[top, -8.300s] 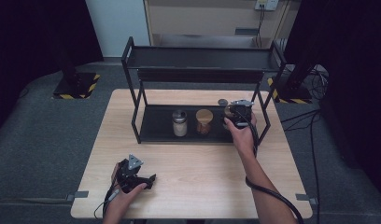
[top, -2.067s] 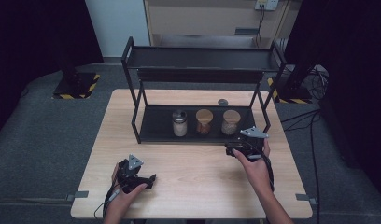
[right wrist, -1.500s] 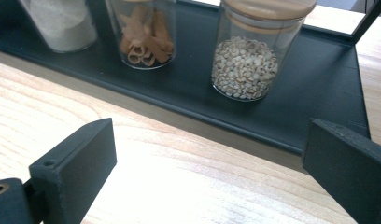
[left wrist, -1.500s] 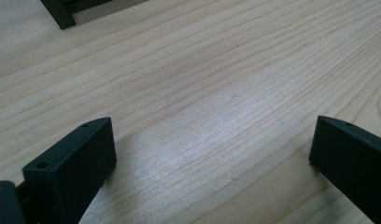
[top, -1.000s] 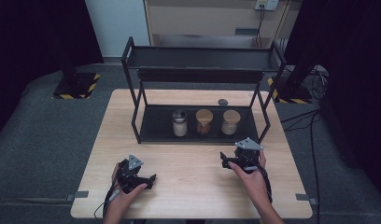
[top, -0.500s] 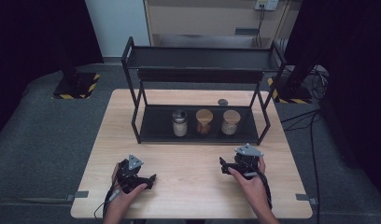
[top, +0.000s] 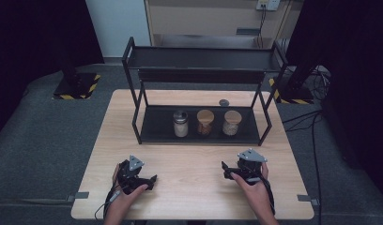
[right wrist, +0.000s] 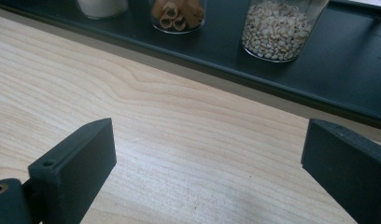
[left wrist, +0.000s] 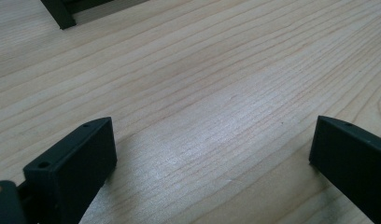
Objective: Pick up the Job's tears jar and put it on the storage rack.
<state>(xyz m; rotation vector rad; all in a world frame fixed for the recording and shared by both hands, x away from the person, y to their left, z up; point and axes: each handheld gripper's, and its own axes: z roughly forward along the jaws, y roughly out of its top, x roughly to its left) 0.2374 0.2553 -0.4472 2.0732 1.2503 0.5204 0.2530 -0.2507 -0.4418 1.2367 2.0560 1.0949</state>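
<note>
The right gripper (top: 225, 170) is held low over the near right part of the counter (top: 194, 154), its jaws spread wide with nothing between them; in the right gripper view bare wood lies between the two black jaws. The left gripper (top: 151, 180) is held the same way at the near left, jaws spread and empty over bare wood.

The work in hand appears to be the stocking of the black rack (top: 133, 84), and it looks close to finished. Three jars are lined up on its lower shelf: a metal-capped jar of white powder (top: 180, 124), a jar of brown rolled sticks (top: 205, 123), and a jar of pale grains (top: 232, 123), nearest the right gripper. All three are seen upright, near one another but apart. A small dark lid-like disc (top: 224, 102) lies on the counter behind the rack; what it is cannot be told.

The step in hand is judged to be a rest with both grippers parked. It is done well if the grippers are kept low and level, well short of the shelf's front edge, so that no jar is nudged. If the grain jar is to be straightened, it should be approached squarely from the front, with the jaws kept wide until they flank the glass.
</note>
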